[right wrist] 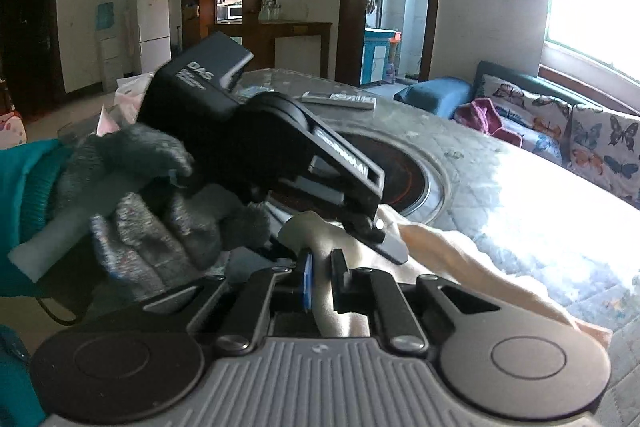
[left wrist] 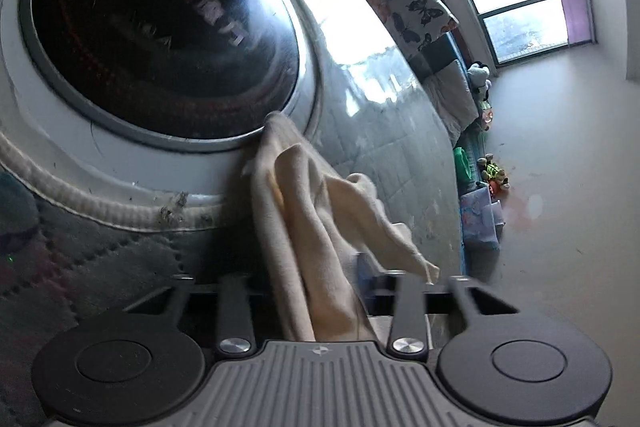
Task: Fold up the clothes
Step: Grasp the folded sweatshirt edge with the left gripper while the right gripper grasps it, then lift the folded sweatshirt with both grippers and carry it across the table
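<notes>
The right gripper (right wrist: 320,283) had its jaws nearly closed on a fold of the cream cloth (right wrist: 460,259), low in the frame's centre. The left gripper (right wrist: 372,227), held by a gloved hand (right wrist: 160,203) at centre left, pinched the same cloth, which trailed right across the quilted table cover (right wrist: 540,187) beside the dark round inset (right wrist: 404,179).
</notes>
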The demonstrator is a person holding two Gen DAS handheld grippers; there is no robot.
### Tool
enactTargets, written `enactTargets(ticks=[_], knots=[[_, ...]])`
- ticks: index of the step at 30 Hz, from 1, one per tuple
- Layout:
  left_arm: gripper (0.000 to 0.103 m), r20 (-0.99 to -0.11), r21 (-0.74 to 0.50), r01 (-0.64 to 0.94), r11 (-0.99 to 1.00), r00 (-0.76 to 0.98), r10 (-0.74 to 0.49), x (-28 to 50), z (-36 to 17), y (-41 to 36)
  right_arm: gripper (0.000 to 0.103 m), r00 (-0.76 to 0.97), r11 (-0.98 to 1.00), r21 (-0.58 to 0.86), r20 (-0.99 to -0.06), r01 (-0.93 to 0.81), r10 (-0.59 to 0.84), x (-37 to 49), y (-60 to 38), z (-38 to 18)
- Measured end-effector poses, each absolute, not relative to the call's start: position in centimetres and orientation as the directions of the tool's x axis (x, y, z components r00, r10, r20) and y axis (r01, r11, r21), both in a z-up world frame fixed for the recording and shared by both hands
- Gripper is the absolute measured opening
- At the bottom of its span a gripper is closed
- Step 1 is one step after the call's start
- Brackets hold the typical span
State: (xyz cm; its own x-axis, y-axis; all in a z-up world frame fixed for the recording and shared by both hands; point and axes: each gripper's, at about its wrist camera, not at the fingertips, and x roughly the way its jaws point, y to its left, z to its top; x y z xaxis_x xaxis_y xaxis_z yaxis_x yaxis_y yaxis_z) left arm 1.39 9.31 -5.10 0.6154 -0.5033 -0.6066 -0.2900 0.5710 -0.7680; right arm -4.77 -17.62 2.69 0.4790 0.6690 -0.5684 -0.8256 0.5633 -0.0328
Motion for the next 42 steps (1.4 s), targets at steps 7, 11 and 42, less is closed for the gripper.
enactTargets(ticks=[7, 11, 42], knots=[[0.016, -0.621, -0.735, -0.246, 0.632, 0.62, -0.48, 1.4, -4.8, 9.4, 0.024, 0.549, 0.664, 0.004, -0.559, -0.748, 0.621, -4.4, -22.0, 2.6], [0.016, -0.624, -0.723, -0.231, 0.651, 0.622, -0.473, 1.3, -4.7, 9.3, 0.026, 0.644, 0.798, 0.029, -0.572, -0.602, 0.507, -2.0, -26.9, 2.1], [0.015, -0.651, -0.615, -0.105, 0.781, 0.627, -0.428, 2.6, -1.7, 6.0, 0.008, 0.747, 0.882, 0.37, -0.487, -0.292, 0.452, 2.1, -37.8, -0.1]])
